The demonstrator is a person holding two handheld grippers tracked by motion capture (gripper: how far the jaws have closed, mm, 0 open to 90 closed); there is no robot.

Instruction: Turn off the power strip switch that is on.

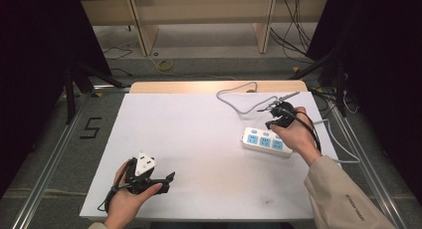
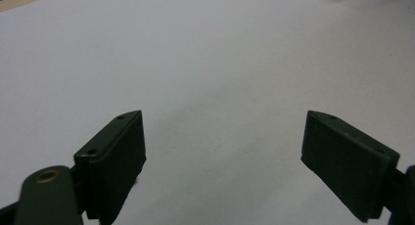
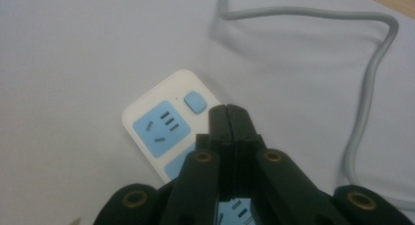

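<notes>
A white table top [image 1: 199, 139] is seen from the high view, with a strip of bare wood along its far edge. On its right half, near the right edge, a white power strip [image 1: 267, 142] with blue sockets is laid flat, its long side running roughly left to right. A grey cord [image 1: 239, 97] is looped across the far right part of the table behind the strip; in the right gripper view the same cord [image 3: 372, 68] is bent over the white surface beyond the strip.

The right gripper [image 1: 274, 120] is held in the person's right hand [image 1: 293, 134] just above the far side of the power strip. In the right gripper view its two black jaws are pressed together with nothing between them, and the tip of the right gripper [image 3: 229, 118] is placed over the power strip [image 3: 161, 122], just beside the blue button [image 3: 194, 101] at the strip's end.

The left gripper [image 1: 166, 181] is held in the left hand [image 1: 127, 201] near the front left corner of the table, well apart from the strip. In the left gripper view its jaws are spread wide apart over bare white table [image 2: 210, 63], with nothing between them.
</notes>
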